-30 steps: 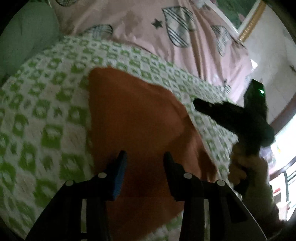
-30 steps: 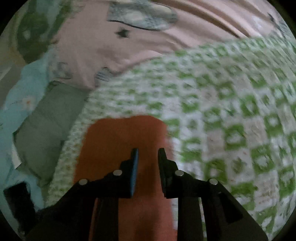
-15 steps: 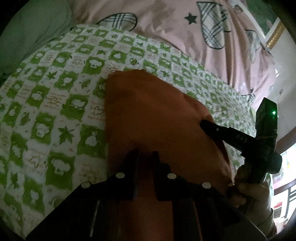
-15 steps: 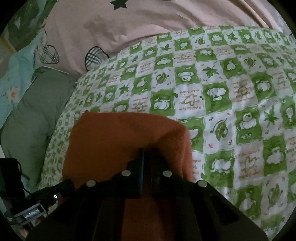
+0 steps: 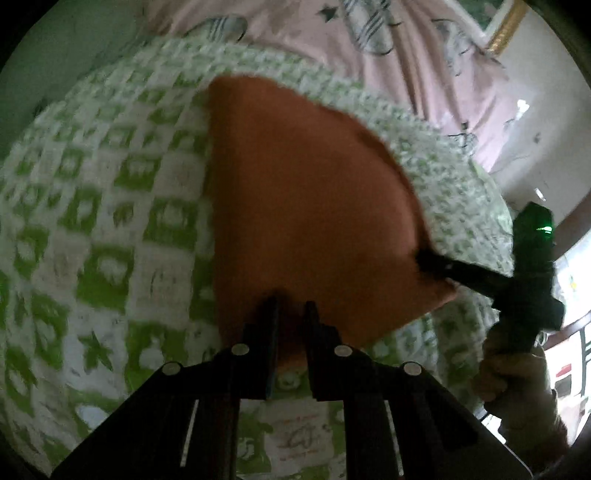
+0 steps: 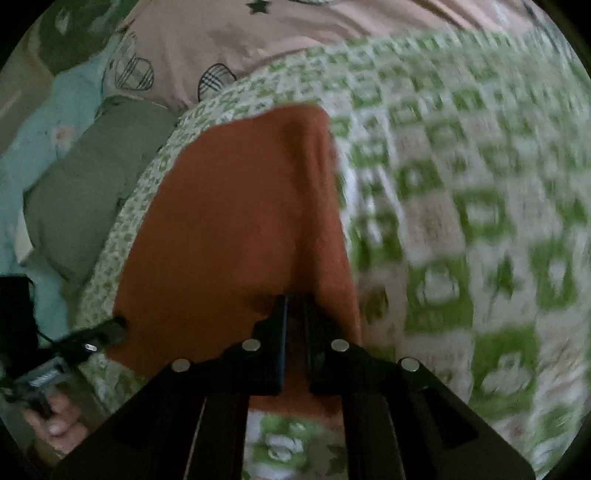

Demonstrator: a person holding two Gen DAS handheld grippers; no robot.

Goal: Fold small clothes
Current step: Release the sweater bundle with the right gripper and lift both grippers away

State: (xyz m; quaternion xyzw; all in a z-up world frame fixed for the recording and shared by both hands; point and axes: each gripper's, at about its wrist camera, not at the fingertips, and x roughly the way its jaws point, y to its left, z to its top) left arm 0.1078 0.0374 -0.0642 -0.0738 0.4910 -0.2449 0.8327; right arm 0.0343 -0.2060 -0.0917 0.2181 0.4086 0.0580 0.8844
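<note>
Two black grippers are clamped on the near edge of one orange cloth [image 5: 306, 206], a soft, matte piece lying on a checked bedspread [image 5: 110, 229]. The left gripper [image 5: 290, 306] has its narrow fingers pinched together with a fold of the orange fabric between them, at the cloth's near edge. The right gripper [image 6: 294, 301] is likewise closed tight on the near edge, toward the cloth's right corner; in the left wrist view its dark tip [image 5: 432, 260] bites the cloth at that side, and a bare hand [image 5: 517, 384] wraps its handle below.

From the grippers the cloth runs away as a roughly four-sided shape, smooth with one long shallow crease, its far edge straight. Around the cloth on every side the bedspread shows green and white squares with small printed figures, blurred by motion. Left of the cloth, past the bedspread's edge, sits a plump grey-green pillow [image 6: 96, 173]. Beyond the cloth's far edge, a pink sheet [image 6: 295, 40] with plaid heart shapes and dark stars lies in loose wrinkles. Farthest off, up and right of the cloth in the left wrist view, a gold picture frame [image 5: 504, 27] hangs on a pale wall.
</note>
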